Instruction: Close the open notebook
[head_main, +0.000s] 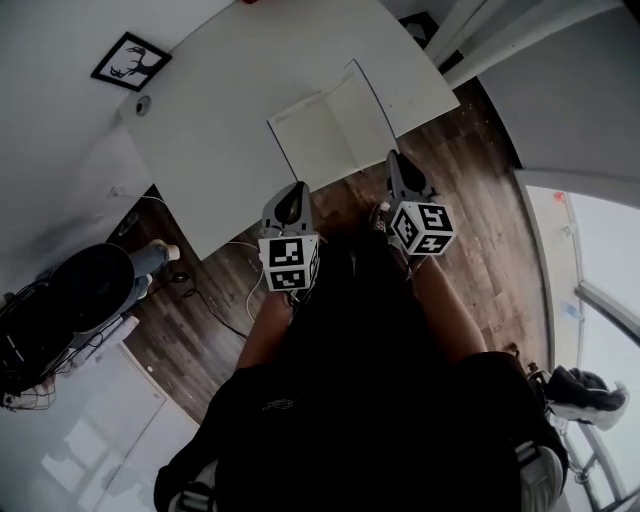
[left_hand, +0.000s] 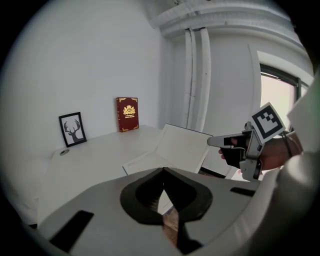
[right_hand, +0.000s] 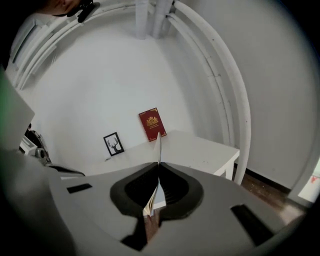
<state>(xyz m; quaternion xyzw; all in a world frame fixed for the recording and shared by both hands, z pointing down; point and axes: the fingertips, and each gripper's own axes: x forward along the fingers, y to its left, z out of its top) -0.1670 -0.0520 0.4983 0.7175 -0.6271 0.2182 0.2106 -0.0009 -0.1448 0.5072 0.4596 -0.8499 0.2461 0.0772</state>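
An open notebook (head_main: 312, 140) with blank white pages lies near the front edge of the white table (head_main: 220, 120). Its left half lies flat and its right half (left_hand: 182, 146) stands raised and tilted. My right gripper (head_main: 393, 160) is at that half's lower right corner, shut on its edge. The right gripper view shows the sheet (right_hand: 159, 147) edge-on and upright, running down between my right gripper's (right_hand: 156, 172) jaws. My left gripper (head_main: 292, 192) hovers over the floor just short of the table edge, below the notebook's left page, shut with nothing in it (left_hand: 163, 174).
A framed deer picture (head_main: 130, 60) and a red book (left_hand: 127, 114) lean on the wall at the table's back. A small round object (head_main: 143, 104) lies near the picture. A black chair (head_main: 80, 290) and cables sit on the wooden floor at the left. White pipes (left_hand: 197, 80) run up the corner.
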